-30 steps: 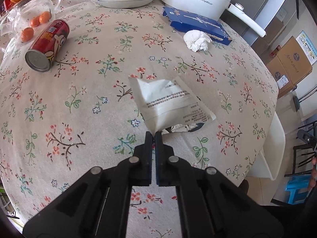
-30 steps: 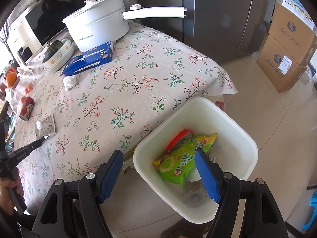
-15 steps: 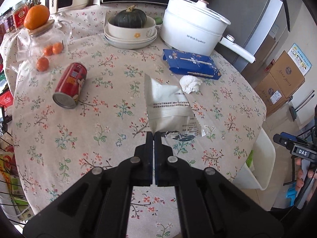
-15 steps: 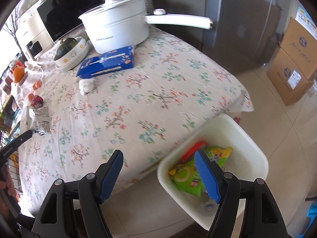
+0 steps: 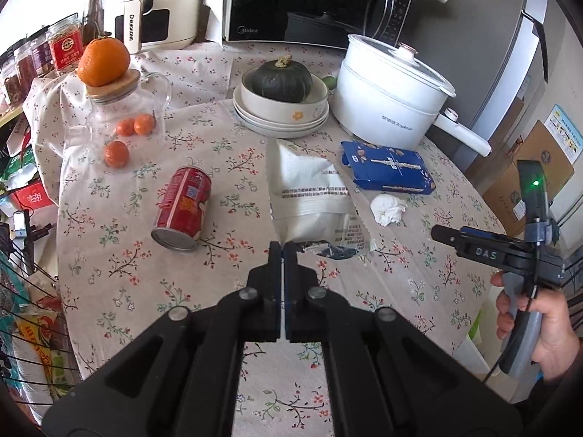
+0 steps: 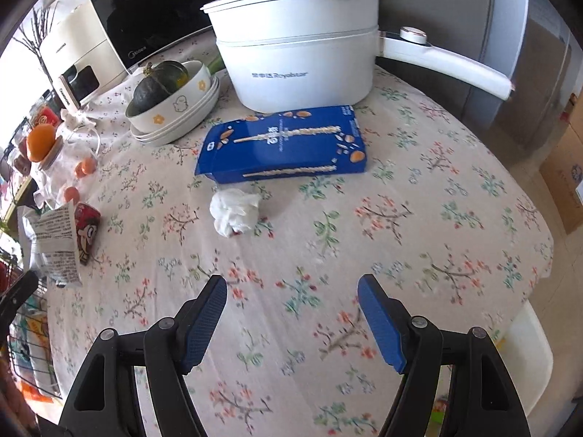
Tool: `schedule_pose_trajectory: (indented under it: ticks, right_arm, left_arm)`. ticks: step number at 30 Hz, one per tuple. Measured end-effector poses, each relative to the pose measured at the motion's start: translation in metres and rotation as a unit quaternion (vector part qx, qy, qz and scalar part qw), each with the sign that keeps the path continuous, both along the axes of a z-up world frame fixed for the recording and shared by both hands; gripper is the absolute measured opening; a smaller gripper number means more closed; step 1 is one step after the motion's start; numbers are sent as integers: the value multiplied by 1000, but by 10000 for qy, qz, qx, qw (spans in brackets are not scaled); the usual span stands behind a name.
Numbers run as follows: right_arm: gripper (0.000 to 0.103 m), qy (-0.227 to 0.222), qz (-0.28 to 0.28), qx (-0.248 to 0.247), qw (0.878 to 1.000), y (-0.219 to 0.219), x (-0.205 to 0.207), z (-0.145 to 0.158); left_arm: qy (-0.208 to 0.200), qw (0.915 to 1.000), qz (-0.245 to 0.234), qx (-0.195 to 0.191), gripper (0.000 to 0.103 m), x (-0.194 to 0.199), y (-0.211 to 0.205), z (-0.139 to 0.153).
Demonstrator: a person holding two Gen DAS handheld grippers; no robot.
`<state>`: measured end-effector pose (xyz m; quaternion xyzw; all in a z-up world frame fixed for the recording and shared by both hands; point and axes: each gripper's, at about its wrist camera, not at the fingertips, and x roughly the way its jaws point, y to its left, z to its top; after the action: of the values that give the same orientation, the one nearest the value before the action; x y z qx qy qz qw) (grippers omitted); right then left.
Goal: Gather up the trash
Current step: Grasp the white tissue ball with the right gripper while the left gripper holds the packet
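A: What differs from a second ago?

B: The left gripper (image 5: pixel 282 245) is pinched tight on the lower corner of the white packet (image 5: pixel 313 200), same as before, but the packet now hangs clear above the floral tablecloth (image 5: pixel 226 189) instead of lying on it. The view has pulled back too: the microwave (image 5: pixel 309 0) and the air fryer (image 5: pixel 156 11) at the back of the table have come into sight.

A: And the other one?

B: The right gripper (image 6: pixel 291 291) has swung off the white bin (image 6: pixel 528 349), which it hung over a second ago, and now hangs above the table. Its blue pads (image 6: pixel 204 320) stand wide apart with nothing between them. Only a pale edge of the bin shows at the lower right of its view.

A: Where does the trash sit relative to the tools?

B: The packet rises straight up from the left tips. The red can (image 5: pixel 182 207) lies on its side to the left of it, the crumpled tissue (image 5: pixel 388 209) to the right, just in front of the blue box (image 5: pixel 388 167). From the right gripper, the tissue (image 6: pixel 235 211) lies ahead and a little left, apart from the pads, with the blue box (image 6: pixel 282 145) just beyond it and the white pot (image 6: pixel 298 54) behind that.
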<state>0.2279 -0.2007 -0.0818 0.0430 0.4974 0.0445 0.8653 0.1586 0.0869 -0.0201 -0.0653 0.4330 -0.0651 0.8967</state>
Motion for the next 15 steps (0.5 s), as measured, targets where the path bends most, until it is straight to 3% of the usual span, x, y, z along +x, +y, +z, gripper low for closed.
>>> schedule_pose_trajectory:
  ticks: [5, 10, 13, 15]
  right_arm:
    - [75, -26, 119, 75, 9999, 31, 36, -22]
    - [67, -139, 306, 86, 9994, 51, 57, -32]
    - [57, -30, 271, 82, 9996, 55, 66, -39]
    - [41, 35, 299, 1, 9995, 56, 68, -44]
  left_arm:
    - [9, 9999, 149, -36, 1, 4, 13, -1]
    - [118, 9998, 161, -70, 1, 6, 16, -7]
    - [171, 9996, 191, -143, 1, 6, 18, -9]
    - [203, 9993, 210, -212, 1, 7, 19, -10]
